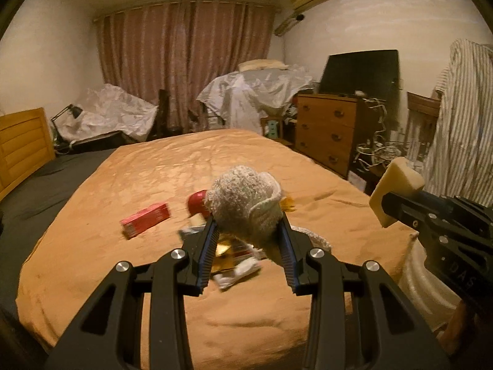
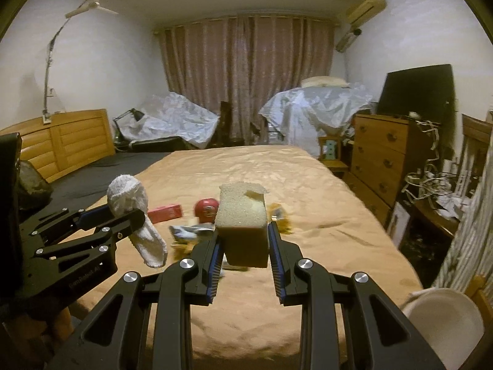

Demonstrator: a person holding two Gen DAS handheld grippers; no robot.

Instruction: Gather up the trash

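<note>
Left wrist view: left gripper (image 1: 249,226) is clenched on a white sock (image 1: 246,203), held above the bed (image 1: 154,160). Right wrist view: right gripper (image 2: 245,236) grasps a yellow sponge (image 2: 242,215); red box (image 2: 165,212) lies far left.

white sock (image 1: 246,203): held aloft | yellow sponge (image 2: 242,215): held aloft | red box (image 1: 144,219): flat on bed

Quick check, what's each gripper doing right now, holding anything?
Left gripper: shut on a white knitted sock, lifted off the bed.
Right gripper: shut on a yellowish rectangular foam sponge, also clear of the bed.
</note>
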